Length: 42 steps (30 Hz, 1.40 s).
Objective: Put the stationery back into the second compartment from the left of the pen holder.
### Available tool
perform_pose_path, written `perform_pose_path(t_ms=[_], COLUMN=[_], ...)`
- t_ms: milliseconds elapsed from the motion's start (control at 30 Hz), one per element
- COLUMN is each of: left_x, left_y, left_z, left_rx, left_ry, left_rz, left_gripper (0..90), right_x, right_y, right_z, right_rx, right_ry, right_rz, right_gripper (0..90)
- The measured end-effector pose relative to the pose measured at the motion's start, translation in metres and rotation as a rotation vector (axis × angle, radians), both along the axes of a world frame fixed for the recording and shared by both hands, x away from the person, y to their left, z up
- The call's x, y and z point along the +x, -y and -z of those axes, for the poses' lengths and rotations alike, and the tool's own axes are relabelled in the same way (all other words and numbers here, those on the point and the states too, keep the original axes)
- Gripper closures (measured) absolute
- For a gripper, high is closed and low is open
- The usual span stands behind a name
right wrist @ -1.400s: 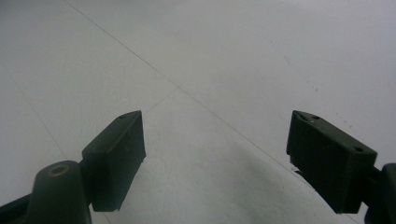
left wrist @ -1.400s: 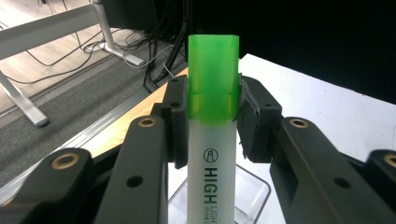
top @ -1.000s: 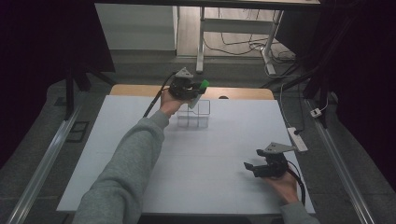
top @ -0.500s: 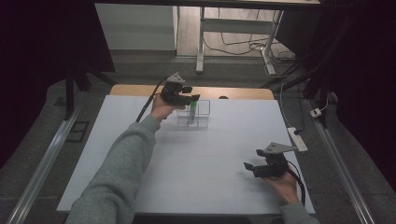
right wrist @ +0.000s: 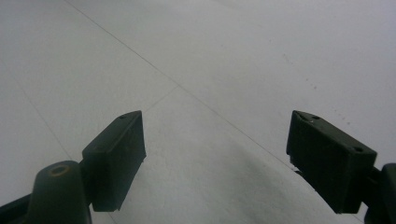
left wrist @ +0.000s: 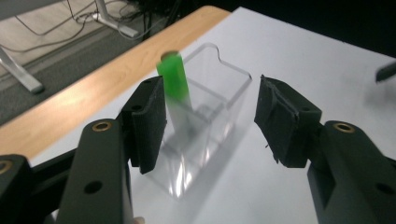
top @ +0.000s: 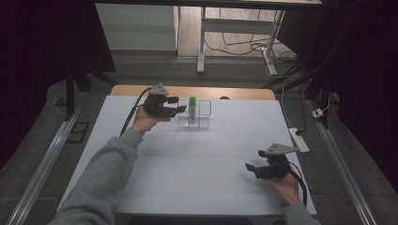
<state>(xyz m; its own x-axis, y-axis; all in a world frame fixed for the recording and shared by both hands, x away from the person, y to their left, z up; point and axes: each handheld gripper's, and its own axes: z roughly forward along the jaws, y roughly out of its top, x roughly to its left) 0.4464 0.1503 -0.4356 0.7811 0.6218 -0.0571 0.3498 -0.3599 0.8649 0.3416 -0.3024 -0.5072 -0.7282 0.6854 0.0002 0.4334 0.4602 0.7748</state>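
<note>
A: White tabletop (top: 187,164), wide and bare, that's the biggest thing in front of me. At its far edge stands the clear plastic holder (top: 194,115), and everything I say goes from that holder.

B: Where's your left claw?

A: My left gripper (top: 178,104) hangs just to the left of the holder, at about its rim height. Its jaws have just been opening and now stand spread, nothing between the pads (left wrist: 150,122). Released.

B: And the green tube?

A: The green tube (top: 192,106) stands upright inside the holder, in its left compartment as the high view shows it, top sticking above the rim. Apart from my pads.

B: So the drop-off is done?

A: I'd say so; this is the let-go. Next calls for a clean pull away without clipping the holder.

B: Right claw?

A: My right gripper (top: 252,169) rests well apart from the holder, near side, jaws wide, empty.
</note>
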Motion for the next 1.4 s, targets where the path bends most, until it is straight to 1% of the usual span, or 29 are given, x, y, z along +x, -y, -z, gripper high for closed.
perform_pose_path(t_ms=[33, 167, 267, 333, 500, 567, 633, 700, 867, 933, 1033, 1100, 1200, 1300, 1400], left_x=[-0.006, -0.033, -0.052, -0.063, -0.086, -0.095, -0.104, -0.112, -0.129, -0.135, -0.143, -0.147, -0.153, -0.157, -0.157], left_y=[-0.004, -0.018, -0.03, -0.036, -0.05, -0.054, -0.058, -0.063, -0.073, -0.075, -0.077, -0.077, -0.077, -0.076, -0.075], left_z=[0.001, 0.01, 0.018, 0.023, 0.032, 0.035, 0.038, 0.042, 0.048, 0.05, 0.057, 0.061, 0.066, 0.068, 0.068], left_rx=[0.009, 0.044, 0.036, 0.048, 0.027, 0.028, 0.012, 0.005, 0.01, 0.015, 0.017, 0.037, 0.049, 0.065, 0.058], left_ry=[-0.007, -0.014, -0.032, -0.037, -0.065, -0.069, -0.081, -0.082, -0.085, -0.078, -0.079, -0.08, -0.082, -0.078, -0.08], left_rz=[-0.005, -0.014, -0.02, -0.024, -0.032, -0.041, -0.044, -0.052, -0.083, -0.093, -0.096, -0.099, -0.101, -0.101, -0.099], left_gripper=[42.7, 42.3, 42.3, 42.2, 41.6, 41.2, 41.0, 40.9, 40.8, 40.6, 40.5, 40.3, 39.9, 39.9, 39.9], right_x=[0.0, 0.0, 0.0, 0.0, -0.001, -0.001, -0.001, -0.001, -0.001, -0.001, -0.001, -0.001, -0.001, -0.001, -0.001], right_y=[0.0, 0.0, 0.0, 0.0, 0.0, 0.001, 0.001, 0.001, 0.002, 0.003, 0.004, 0.005, 0.006, 0.006, 0.006], right_z=[0.0, 0.0, 0.0, 0.0, -0.001, -0.001, -0.001, -0.001, -0.001, -0.001, -0.001, -0.001, -0.002, -0.002, -0.001], right_rx=[0.001, 0.0, 0.002, 0.002, 0.002, 0.003, 0.002, 0.001, -0.001, 0.001, 0.0, 0.001, 0.004, 0.007, 0.007], right_ry=[0.0, 0.002, 0.0, 0.0, 0.001, 0.001, 0.001, 0.0, 0.002, 0.003, 0.004, 0.005, 0.005, 0.009, 0.007], right_rz=[-0.001, -0.003, -0.005, -0.005, -0.005, -0.004, -0.004, -0.003, -0.001, 0.002, 0.006, 0.009, 0.013, 0.016, 0.013], right_gripper=[18.8, 18.8, 18.8, 18.9, 18.9, 18.9, 18.9, 18.9, 18.9, 18.9, 18.9, 19.0, 19.0, 19.1, 19.1])
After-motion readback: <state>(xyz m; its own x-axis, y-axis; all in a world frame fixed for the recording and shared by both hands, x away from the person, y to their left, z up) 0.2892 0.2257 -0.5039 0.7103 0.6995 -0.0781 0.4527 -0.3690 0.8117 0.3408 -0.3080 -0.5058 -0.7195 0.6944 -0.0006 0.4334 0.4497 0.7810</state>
